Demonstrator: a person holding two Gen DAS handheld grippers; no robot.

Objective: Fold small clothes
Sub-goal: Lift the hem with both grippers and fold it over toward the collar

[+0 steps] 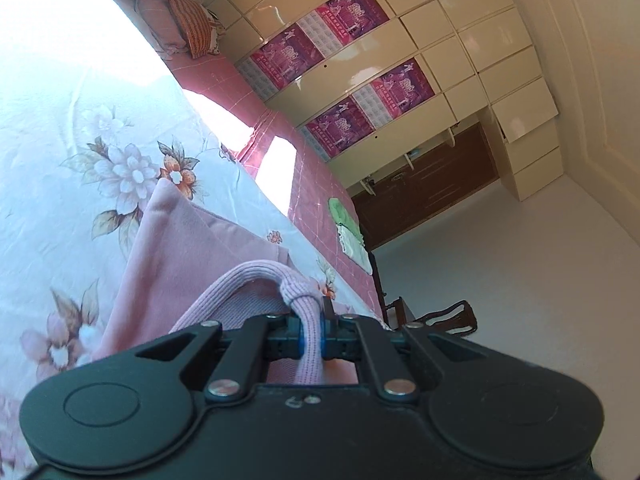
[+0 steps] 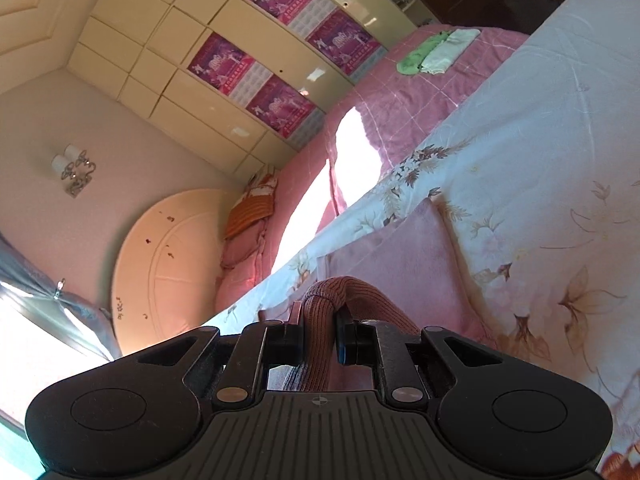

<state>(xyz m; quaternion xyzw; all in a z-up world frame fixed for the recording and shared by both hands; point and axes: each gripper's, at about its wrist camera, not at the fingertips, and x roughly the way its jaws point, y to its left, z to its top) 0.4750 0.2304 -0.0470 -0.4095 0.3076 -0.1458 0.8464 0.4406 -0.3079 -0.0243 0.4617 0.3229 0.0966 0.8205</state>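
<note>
A small pink garment (image 1: 192, 252) lies on the floral bedsheet (image 1: 80, 152), its ribbed hem lifted toward me. My left gripper (image 1: 312, 332) is shut on the ribbed pink hem (image 1: 256, 276). In the right wrist view the same pink garment (image 2: 412, 256) spreads over the floral sheet (image 2: 540, 168). My right gripper (image 2: 320, 332) is shut on the bunched ribbed hem (image 2: 336, 292). The garment's near part is hidden under both gripper bodies.
A pink quilt (image 2: 400, 112) covers the far half of the bed, with folded green and white clothes (image 2: 436, 54) on it. Pillows (image 1: 180, 24) lie at the headboard (image 2: 160, 264). Cream wardrobes (image 1: 460, 40) line the wall. A dark chair (image 1: 444, 320) stands by the bed.
</note>
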